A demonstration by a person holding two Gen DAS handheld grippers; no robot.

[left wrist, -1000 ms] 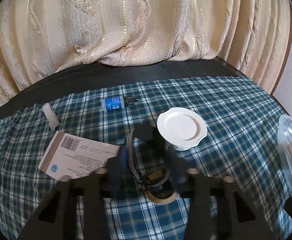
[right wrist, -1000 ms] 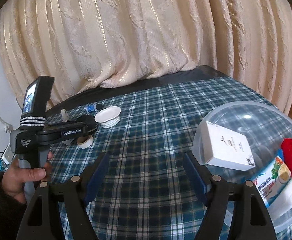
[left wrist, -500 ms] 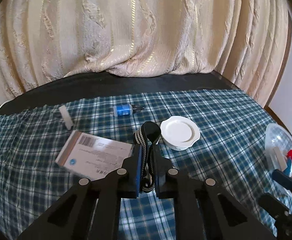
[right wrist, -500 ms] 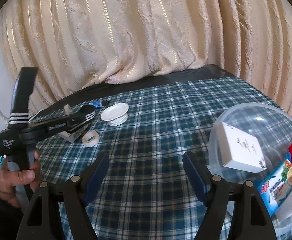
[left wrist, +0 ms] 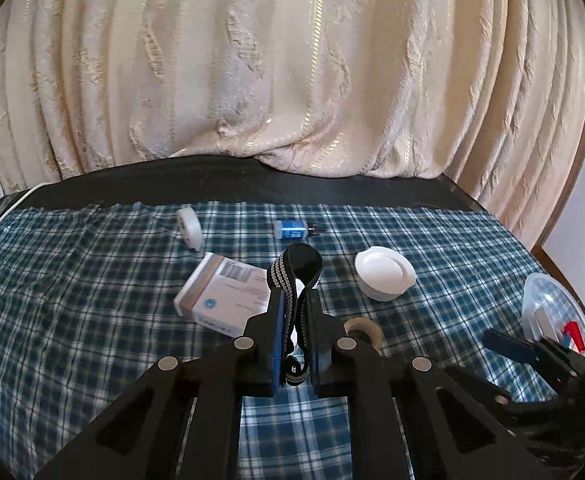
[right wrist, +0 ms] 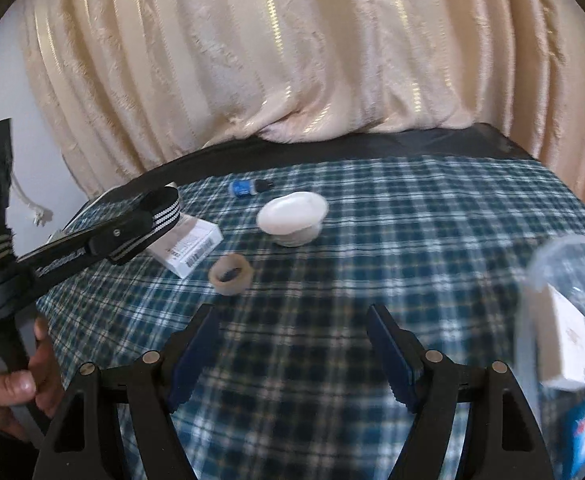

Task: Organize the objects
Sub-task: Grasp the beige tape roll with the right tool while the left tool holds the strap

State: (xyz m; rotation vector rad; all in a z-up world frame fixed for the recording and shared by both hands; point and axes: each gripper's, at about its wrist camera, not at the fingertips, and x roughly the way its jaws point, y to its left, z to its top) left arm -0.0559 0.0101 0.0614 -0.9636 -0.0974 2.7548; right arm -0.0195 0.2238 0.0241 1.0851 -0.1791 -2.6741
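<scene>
Left wrist: left gripper (left wrist: 294, 320) jaws clamped on striped strap (left wrist: 292, 272); right gripper (right wrist: 292, 350) jaws apart, empty, above counter (right wrist: 412, 220).

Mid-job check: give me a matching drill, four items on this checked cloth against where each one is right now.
Things:
1. black-and-white striped elastic band
2. tan tape ring
3. small blue dropper bottle
4. red block

Places:
A. inside the clear plastic bowl
B. flat on the cloth, near the white box
C. far side, on its side
D. pinched in the left gripper

Pairs: 1-D, 2-B, 3-C, 4-A
</scene>
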